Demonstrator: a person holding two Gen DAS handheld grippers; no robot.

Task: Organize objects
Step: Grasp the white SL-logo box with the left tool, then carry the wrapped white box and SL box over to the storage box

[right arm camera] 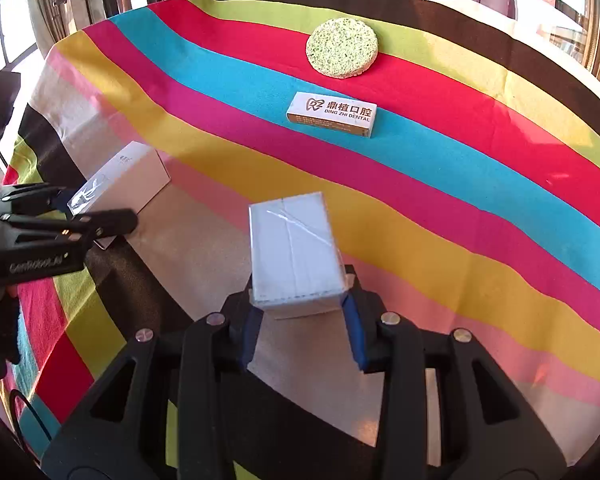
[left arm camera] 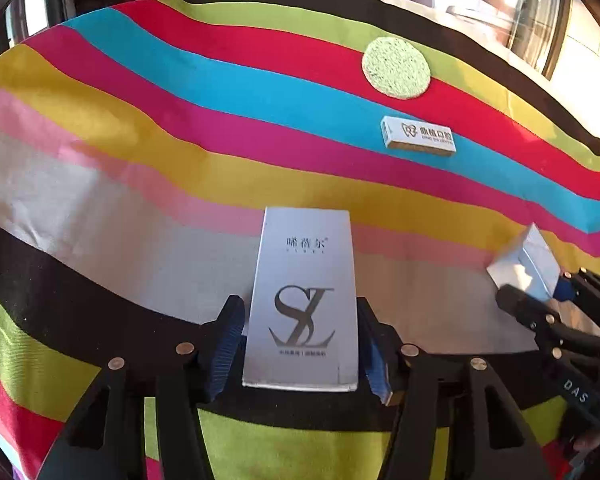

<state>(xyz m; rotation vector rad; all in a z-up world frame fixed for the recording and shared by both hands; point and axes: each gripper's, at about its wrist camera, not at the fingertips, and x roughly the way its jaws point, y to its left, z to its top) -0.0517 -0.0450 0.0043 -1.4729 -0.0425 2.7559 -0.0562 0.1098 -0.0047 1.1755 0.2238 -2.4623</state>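
Note:
My left gripper [left arm camera: 302,344] is shut on a white flat box with an "SL" logo [left arm camera: 304,296], held over the striped cloth; it also shows at the left of the right wrist view [right arm camera: 120,184]. My right gripper [right arm camera: 300,320] is shut on a white plastic-wrapped box [right arm camera: 294,248], seen at the right edge of the left wrist view [left arm camera: 526,262]. A small white dental box [left arm camera: 418,137] [right arm camera: 332,114] lies on the blue stripe. A round green sponge [left arm camera: 396,68] [right arm camera: 342,48] lies behind it on the red stripe.
A table covered by a multicoloured striped cloth [left arm camera: 180,128] [right arm camera: 460,200] fills both views. Windows and curtains stand behind the far edge. The two grippers are side by side near the table's front.

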